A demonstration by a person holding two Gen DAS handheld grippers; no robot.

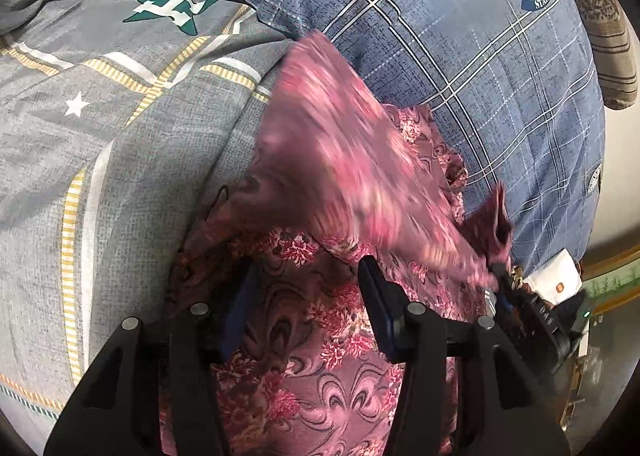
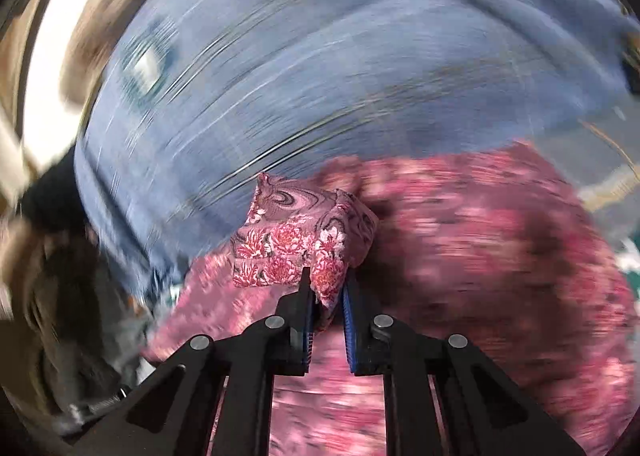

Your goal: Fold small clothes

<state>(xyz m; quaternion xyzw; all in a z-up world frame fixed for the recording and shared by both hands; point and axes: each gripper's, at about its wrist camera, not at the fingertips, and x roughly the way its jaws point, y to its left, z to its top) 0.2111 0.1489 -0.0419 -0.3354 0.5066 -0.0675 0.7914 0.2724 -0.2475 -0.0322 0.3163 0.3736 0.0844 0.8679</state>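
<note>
Garment: pink floral cloth [image 1: 320, 320] lies spread under and between the parted fingers of the left gripper [image 1: 308, 296] in the left wrist view.
Left gripper: released, jaws wide apart, nothing pinched; the cloth surface shows between them.
Raised flap: a blurred fold [image 1: 340, 160] of the same cloth stands ahead of the gripper, lifted toward its right.
Bedding: grey striped sheet [image 1: 100, 128] to the left of the gripper, blue checked cover [image 1: 480, 76] ahead and to the right.
Right gripper: seen at lower right [image 1: 532, 308], touching the cloth's edge.
Right wrist view: right gripper [image 2: 328, 296] clenched on a bunched corner of the pink floral cloth [image 2: 296, 240].
Surroundings: the rest of the cloth trails to the right, blurred; the blue cover [image 2: 320, 56] lies beyond, blurred too.
</note>
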